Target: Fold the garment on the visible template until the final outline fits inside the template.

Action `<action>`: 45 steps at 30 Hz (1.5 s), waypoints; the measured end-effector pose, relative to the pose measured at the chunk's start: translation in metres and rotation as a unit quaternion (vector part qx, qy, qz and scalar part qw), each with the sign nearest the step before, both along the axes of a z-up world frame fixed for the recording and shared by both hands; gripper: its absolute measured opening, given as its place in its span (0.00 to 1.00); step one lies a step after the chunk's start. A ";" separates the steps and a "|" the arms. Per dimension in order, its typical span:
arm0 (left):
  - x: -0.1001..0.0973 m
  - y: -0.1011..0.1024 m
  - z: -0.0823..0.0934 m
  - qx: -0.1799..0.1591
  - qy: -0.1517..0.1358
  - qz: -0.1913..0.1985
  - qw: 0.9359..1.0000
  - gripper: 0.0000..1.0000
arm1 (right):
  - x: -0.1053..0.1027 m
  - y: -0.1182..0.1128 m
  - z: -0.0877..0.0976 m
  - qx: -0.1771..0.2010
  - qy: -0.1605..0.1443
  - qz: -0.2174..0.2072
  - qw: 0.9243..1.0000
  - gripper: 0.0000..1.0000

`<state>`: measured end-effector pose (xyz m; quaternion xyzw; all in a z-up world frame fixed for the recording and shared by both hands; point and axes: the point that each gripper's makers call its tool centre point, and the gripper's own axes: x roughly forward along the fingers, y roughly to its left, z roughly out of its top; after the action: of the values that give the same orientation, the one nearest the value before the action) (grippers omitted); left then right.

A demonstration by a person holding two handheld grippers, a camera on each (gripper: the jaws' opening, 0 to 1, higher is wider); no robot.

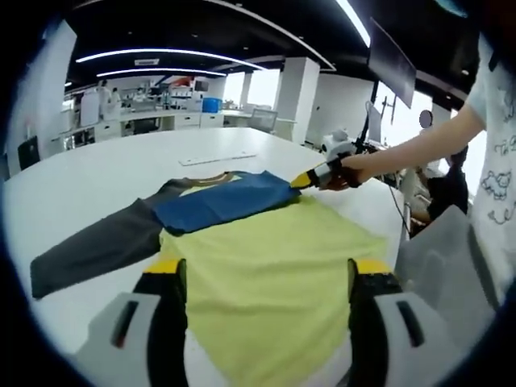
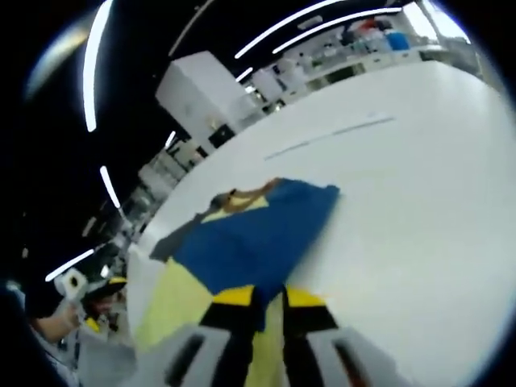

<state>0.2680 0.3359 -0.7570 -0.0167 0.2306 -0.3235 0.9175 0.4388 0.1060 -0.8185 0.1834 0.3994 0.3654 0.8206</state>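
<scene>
A garment lies flat on the white table [image 1: 89, 181]: pale yellow body [image 1: 274, 274], one dark grey sleeve [image 1: 97, 246] stretched out to the left, and a blue sleeve [image 1: 222, 201] folded across the chest. My left gripper [image 1: 268, 270] is open, its yellow-tipped jaws wide apart over the yellow body. My right gripper [image 1: 306, 179], held in a person's hand, is at the blue sleeve's right end. In the right gripper view its jaws [image 2: 269, 297] stand close together with the blue sleeve [image 2: 258, 238] pinched between them.
A thin white strip [image 1: 218, 159] lies on the table beyond the collar. A person in a white T-shirt [image 1: 496, 177] stands at the right edge. A monitor on an arm [image 1: 391, 56] hangs behind the right side. Desks and shelves line the far wall.
</scene>
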 end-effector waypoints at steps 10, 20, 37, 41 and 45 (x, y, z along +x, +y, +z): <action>0.009 0.009 -0.011 0.000 0.004 -0.008 1.000 0.79 | 0.009 -0.007 -0.006 -0.016 -0.007 -0.001 1.000 0.00; 0.002 -0.003 -0.006 0.005 0.010 -0.006 1.000 0.79 | 0.017 -0.024 -0.016 -0.053 -0.010 -0.018 0.998 0.00; -0.005 -0.021 0.003 0.004 0.012 -0.006 1.000 0.79 | 0.019 -0.030 -0.014 -0.047 -0.026 -0.021 0.998 0.05; -0.003 -0.017 0.004 0.005 0.011 -0.008 1.000 0.80 | 0.013 -0.026 -0.004 -0.035 -0.048 -0.009 0.998 0.27; -0.002 -0.016 0.006 0.002 0.010 -0.008 1.000 0.80 | 0.004 -0.024 0.000 -0.047 -0.080 0.030 0.995 0.55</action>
<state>0.2662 0.3197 -0.7506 -0.0163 0.2405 -0.3300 0.9127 0.4427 0.0820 -0.8180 0.1030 0.3547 0.3840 0.8462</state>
